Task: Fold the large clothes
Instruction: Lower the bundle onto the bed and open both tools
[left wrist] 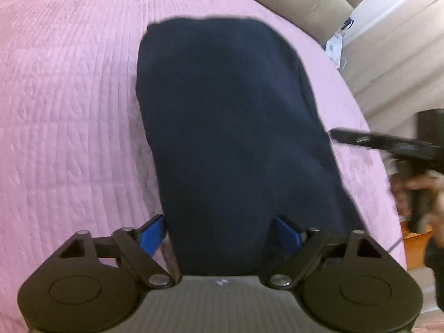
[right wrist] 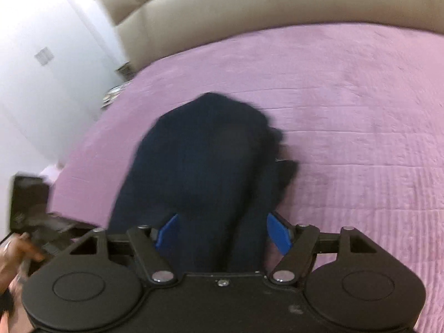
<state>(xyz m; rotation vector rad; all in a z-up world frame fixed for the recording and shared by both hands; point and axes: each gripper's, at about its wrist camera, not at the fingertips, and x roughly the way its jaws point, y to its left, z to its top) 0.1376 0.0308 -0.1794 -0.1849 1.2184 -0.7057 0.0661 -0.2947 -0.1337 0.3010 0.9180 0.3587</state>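
A dark navy garment (left wrist: 227, 127) lies folded into a long slab on the pink quilted bedspread (left wrist: 69, 111). My left gripper (left wrist: 219, 234) has its blue pads (left wrist: 151, 234) spread wide, with the garment's near end draped between them. In the right wrist view the same garment (right wrist: 199, 166) is bunched and blurred, its near end between my right gripper's (right wrist: 222, 234) wide-set blue pads (right wrist: 279, 234). Neither pair of pads presses the cloth. The right gripper also shows in the left wrist view (left wrist: 360, 140) at the garment's right edge.
A beige padded headboard (right wrist: 249, 22) runs along the far side of the bed. A white wall (right wrist: 41, 69) and a dark box (right wrist: 27, 202) stand off the bed's left edge. A hand (right wrist: 16, 252) shows at the lower left.
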